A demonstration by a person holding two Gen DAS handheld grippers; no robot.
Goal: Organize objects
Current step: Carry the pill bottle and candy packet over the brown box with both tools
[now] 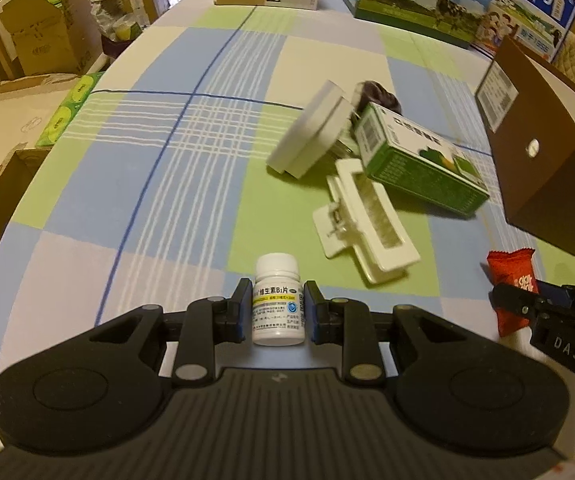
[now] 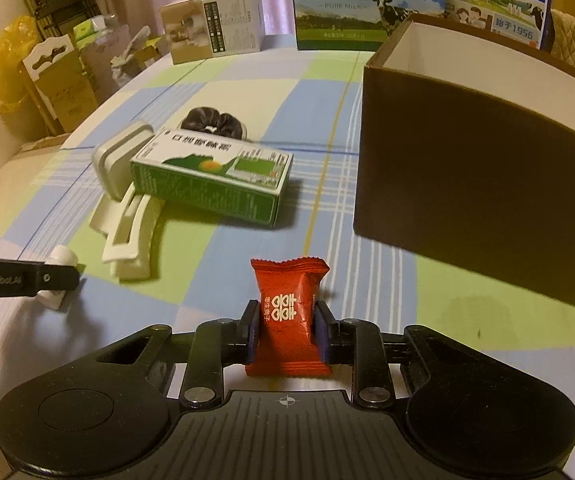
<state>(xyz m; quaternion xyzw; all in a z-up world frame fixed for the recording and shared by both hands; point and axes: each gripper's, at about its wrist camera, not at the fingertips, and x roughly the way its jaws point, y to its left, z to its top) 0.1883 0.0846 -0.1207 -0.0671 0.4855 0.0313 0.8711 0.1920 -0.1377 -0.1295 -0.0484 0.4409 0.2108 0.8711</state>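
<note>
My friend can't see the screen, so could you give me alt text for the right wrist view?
The right gripper pinches a red candy packet upright above a checked tablecloth. An open brown box stands ahead on the right; a green carton and white hair clip lie to the left.

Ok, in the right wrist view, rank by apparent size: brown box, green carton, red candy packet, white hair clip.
1. Brown box, largest by far.
2. Green carton.
3. Red candy packet and white hair clip look similar; the packet sits nearest the camera in the right claw, so unranked.
</note>
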